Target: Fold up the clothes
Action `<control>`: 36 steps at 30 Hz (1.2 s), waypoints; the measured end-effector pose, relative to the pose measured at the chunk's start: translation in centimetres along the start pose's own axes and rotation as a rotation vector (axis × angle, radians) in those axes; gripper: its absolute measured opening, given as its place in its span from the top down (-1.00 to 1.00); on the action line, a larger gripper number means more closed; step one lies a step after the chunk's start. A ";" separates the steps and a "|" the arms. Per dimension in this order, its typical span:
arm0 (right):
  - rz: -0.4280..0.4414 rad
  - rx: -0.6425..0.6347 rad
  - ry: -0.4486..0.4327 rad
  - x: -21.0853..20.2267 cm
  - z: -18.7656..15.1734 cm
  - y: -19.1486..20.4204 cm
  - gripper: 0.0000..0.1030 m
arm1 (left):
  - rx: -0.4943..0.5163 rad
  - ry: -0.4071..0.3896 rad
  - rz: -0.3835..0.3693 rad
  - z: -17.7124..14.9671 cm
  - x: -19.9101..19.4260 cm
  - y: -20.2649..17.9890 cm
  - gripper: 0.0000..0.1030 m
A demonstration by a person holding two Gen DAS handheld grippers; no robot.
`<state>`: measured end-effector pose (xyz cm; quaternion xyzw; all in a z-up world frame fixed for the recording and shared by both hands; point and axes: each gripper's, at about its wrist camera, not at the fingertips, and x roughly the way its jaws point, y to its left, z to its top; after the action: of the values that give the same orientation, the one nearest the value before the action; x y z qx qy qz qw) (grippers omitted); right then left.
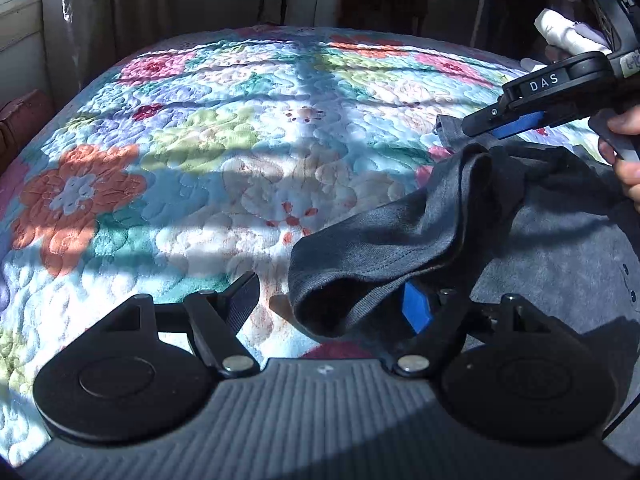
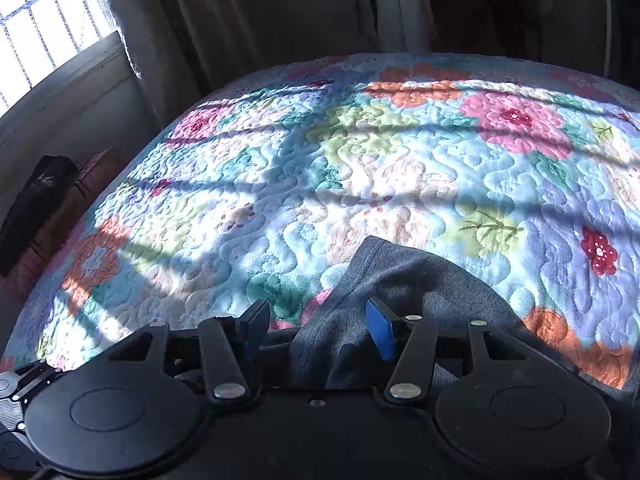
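- The dark grey T-shirt (image 1: 400, 232) lies bunched at the near right part of the floral quilt (image 1: 200, 152). One hemmed edge is lifted and rolled over, so it is not yet spread flat for folding.
- In the left wrist view the hemmed edge droops across the left gripper (image 1: 336, 304), draped over its right blue pad (image 1: 416, 308). The other finger (image 1: 244, 296) stands well apart to the left with quilt showing between, so the jaws are wide and pinch nothing. The cloth seems to rest there only because the tongs sit under the lifted fold.
- The right gripper (image 2: 320, 328) also has its jaws spread wide. A ridge of the shirt (image 2: 400, 280) rises between its two blue pads (image 2: 380, 328), touching the right one, with no squeeze visible. This looks like a position taken to close on the fabric, though that is a judgement.
- From the left wrist view the right gripper (image 1: 500, 120) hovers over the far edge of the shirt, held by the person's hand (image 1: 624, 152); from here I cannot tell whether it touches the cloth.
- The rest of the quilt, toward its far and left edges, is sunlit and barred with shadow, leaving room to lay the garment out.
- A white folded cloth (image 1: 568, 32) sits past the far right corner of the bed.
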<state>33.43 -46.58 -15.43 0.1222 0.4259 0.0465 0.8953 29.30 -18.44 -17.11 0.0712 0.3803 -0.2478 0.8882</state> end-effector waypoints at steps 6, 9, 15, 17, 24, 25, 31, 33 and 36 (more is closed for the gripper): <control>-0.091 -0.134 0.103 4.7 -0.9 0.7 -0.29 | 0.005 0.002 0.019 0.8 1.5 -0.3 0.52; -0.124 -0.200 0.069 4.9 -0.4 -0.1 0.82 | 0.019 -0.023 0.037 1.7 1.6 -0.5 0.73; -0.091 -0.116 -0.147 1.8 2.2 -2.4 0.83 | -0.095 -0.068 0.087 3.7 1.1 1.2 0.78; -0.081 -0.093 -0.239 0.3 3.1 -2.7 0.83 | -0.143 -0.074 0.089 4.3 1.1 2.1 0.78; -0.094 0.094 -0.401 -1.4 5.2 -6.1 0.28 | -0.421 0.057 0.145 3.9 4.1 5.9 0.68; -0.100 0.110 -0.405 -1.7 5.1 -6.7 0.28 | -0.425 0.049 0.147 3.8 4.1 6.1 0.68; -0.152 0.099 -0.328 -3.0 2.6 -8.5 0.07 | -0.348 0.032 0.149 3.3 3.1 5.3 0.51; -0.164 0.144 -0.294 -3.9 1.3 -9.2 0.06 | -0.340 0.034 0.149 2.9 2.5 5.1 0.40; -0.124 0.208 -0.270 -5.9 -1.2 -9.9 0.01 | -0.332 0.045 0.158 2.2 1.5 4.4 0.16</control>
<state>28.52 -57.03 -14.32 0.1926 0.3109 -0.0699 0.9281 33.72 -15.91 -16.90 -0.0413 0.4289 -0.1096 0.8957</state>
